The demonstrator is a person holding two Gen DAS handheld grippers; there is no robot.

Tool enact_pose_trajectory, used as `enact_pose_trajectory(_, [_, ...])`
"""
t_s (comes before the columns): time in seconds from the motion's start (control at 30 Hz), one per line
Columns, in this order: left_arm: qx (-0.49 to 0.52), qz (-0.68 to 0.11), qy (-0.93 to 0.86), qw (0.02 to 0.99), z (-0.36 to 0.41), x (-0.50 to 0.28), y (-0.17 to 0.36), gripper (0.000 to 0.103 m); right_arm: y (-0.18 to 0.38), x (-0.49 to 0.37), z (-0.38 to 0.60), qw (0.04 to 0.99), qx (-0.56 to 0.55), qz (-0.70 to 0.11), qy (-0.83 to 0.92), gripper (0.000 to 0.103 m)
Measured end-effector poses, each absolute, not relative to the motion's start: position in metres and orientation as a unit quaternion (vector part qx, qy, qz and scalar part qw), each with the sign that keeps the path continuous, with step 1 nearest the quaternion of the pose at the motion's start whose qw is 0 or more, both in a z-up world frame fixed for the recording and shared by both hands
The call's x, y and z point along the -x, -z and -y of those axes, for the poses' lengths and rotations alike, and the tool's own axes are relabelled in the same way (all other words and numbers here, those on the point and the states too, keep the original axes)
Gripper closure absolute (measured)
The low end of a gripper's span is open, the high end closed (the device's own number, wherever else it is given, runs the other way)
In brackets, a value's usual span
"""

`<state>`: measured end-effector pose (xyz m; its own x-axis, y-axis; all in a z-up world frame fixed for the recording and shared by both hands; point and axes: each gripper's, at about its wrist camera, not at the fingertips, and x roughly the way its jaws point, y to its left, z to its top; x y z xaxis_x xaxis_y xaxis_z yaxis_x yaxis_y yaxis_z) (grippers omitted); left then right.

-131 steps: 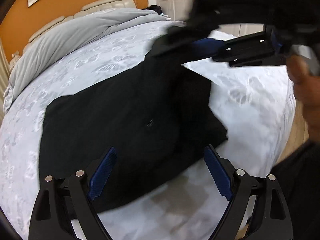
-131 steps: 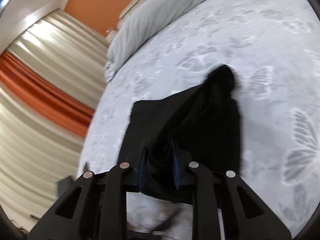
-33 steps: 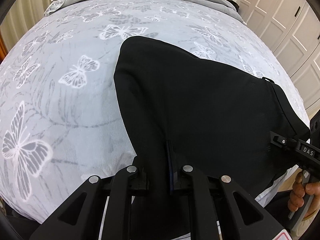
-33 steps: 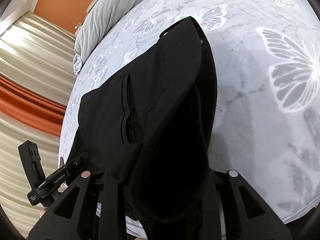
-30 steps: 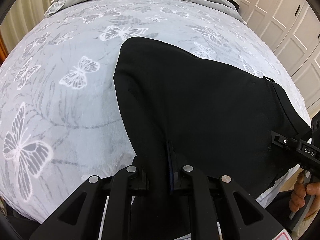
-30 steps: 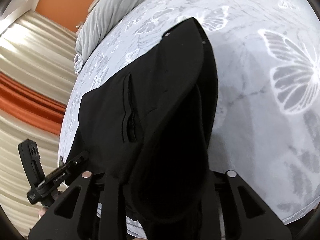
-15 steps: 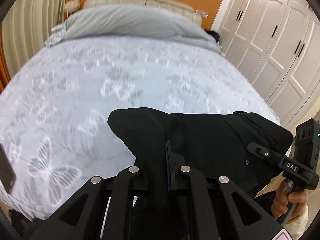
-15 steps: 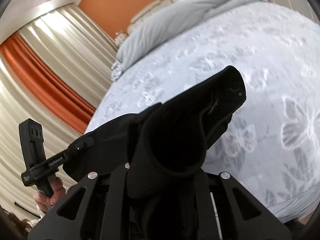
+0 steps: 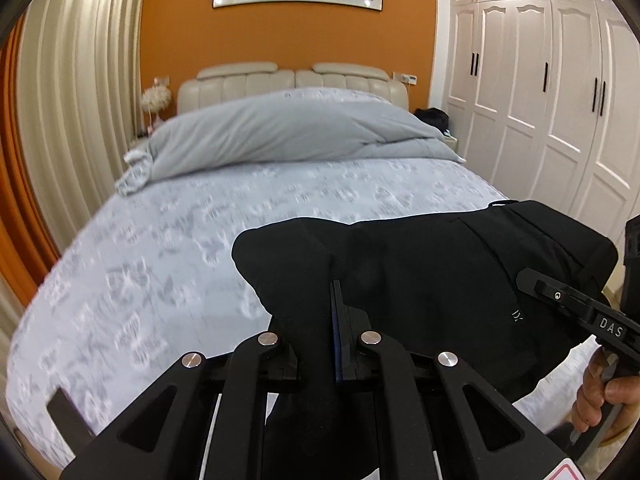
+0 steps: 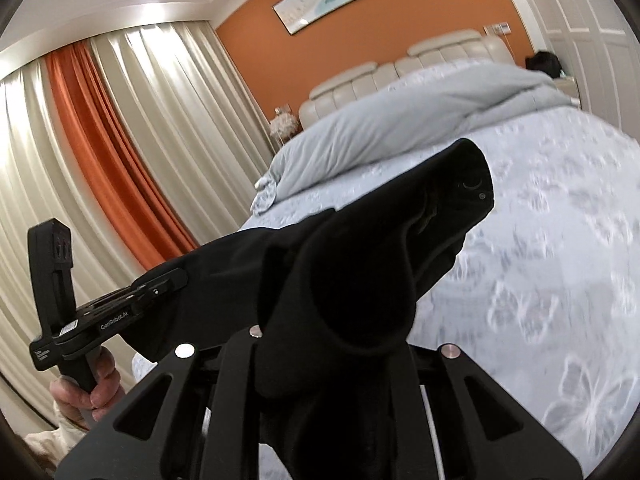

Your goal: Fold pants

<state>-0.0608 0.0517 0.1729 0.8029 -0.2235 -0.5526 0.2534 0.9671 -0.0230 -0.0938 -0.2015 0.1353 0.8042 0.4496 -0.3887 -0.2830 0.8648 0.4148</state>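
The black pants (image 9: 440, 272) hang lifted off the bed between my two grippers. My left gripper (image 9: 336, 320) is shut on one end of the pants, cloth draped over its fingers. My right gripper (image 10: 336, 344) is shut on the other end, the waistband side with a button (image 10: 482, 196); the cloth hides its fingertips. The right gripper shows at the right edge of the left wrist view (image 9: 576, 312), and the left gripper shows at the left of the right wrist view (image 10: 120, 312). The pants (image 10: 360, 264) span between them above the bed's front edge.
The bed (image 9: 180, 240) has a pale butterfly-print sheet and a grey duvet (image 9: 288, 132) bunched at the headboard. White wardrobe doors (image 9: 560, 92) stand on the right, cream and orange curtains (image 10: 120, 140) on the left. An orange wall (image 9: 288, 40) is behind.
Both grippers have risen and tilted up, lifting the pants off the sheet. The pants lay flat on the bed a second ago; now they hang in the air between the grippers.
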Motion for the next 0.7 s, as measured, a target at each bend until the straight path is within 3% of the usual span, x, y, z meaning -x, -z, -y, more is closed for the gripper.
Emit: enact_pose_trajectory(0.7, [-0.042, -0.273, 0.093, 0.957, -0.035, -0.079, -0.161, 0.096, -0.127, -0.054, 0.204, 0.942, -0.184, -0.230, -0.162, 0.090])
